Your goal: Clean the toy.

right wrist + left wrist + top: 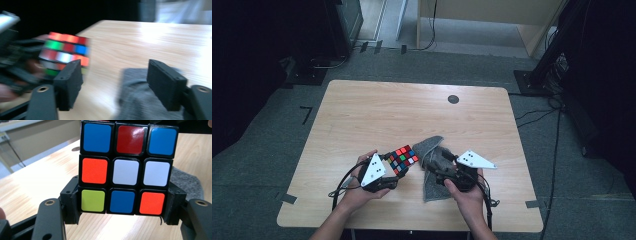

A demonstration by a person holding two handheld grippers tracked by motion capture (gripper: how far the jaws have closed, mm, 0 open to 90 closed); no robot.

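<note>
A scrambled Rubik's cube is held just above the wooden table by my left gripper. In the left gripper view the two black jaws press on the cube's bottom row from both sides, left gripper shut on it. A crumpled grey cloth lies on the table right of the cube. My right gripper hovers over the cloth. In the right gripper view its jaws stand apart, right gripper open, with the cloth below them and the blurred cube at left.
A small black round grommet sits near the table's far edge. Cables run over the grey floor to the right. Dark equipment stands flank the table at the back.
</note>
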